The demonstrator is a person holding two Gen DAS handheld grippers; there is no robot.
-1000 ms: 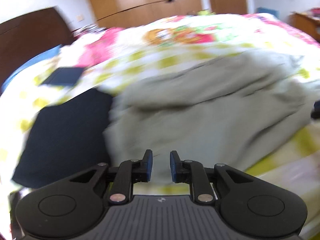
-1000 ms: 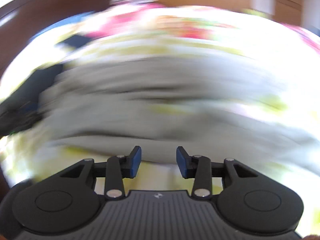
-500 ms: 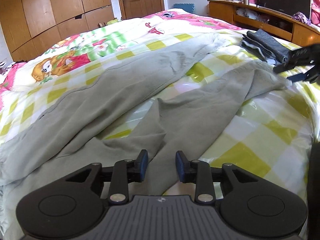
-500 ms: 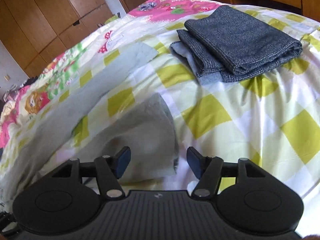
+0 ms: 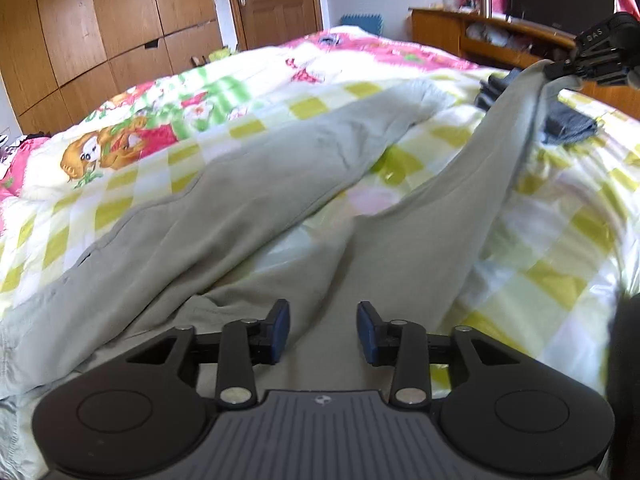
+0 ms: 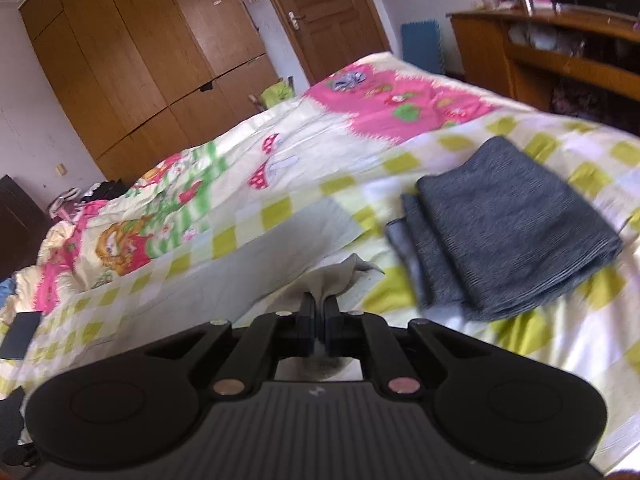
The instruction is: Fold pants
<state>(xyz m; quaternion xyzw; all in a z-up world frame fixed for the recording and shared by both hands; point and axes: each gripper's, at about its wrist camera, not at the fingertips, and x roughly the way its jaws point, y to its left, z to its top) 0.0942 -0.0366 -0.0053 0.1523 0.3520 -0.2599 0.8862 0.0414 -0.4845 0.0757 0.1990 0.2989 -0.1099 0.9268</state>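
Note:
Grey-green pants (image 5: pixel 248 216) lie spread on the bed with the two legs pointing away. My left gripper (image 5: pixel 323 330) is open and empty, low over the near leg close to the crotch. My right gripper (image 6: pixel 319 318) is shut on the cuff of the near pant leg (image 6: pixel 340 276) and holds it lifted above the bed; in the left wrist view the right gripper (image 5: pixel 592 60) shows at the top right with the leg (image 5: pixel 508 152) stretched up to it. The far leg (image 6: pixel 256 256) lies flat.
A folded dark grey garment (image 6: pixel 508 224) lies on the bed to the right of the cuff. The flowered, yellow-checked bedspread (image 5: pixel 248 92) covers the bed. A wooden wardrobe (image 6: pixel 152 52) and a door stand behind; a wooden shelf unit (image 6: pixel 560 60) stands at the right. A dark flat item (image 6: pixel 20 336) lies far left.
My right gripper has shut on the near leg's cuff and lifted it off the bed. My left gripper has opened a little wider over the same leg.

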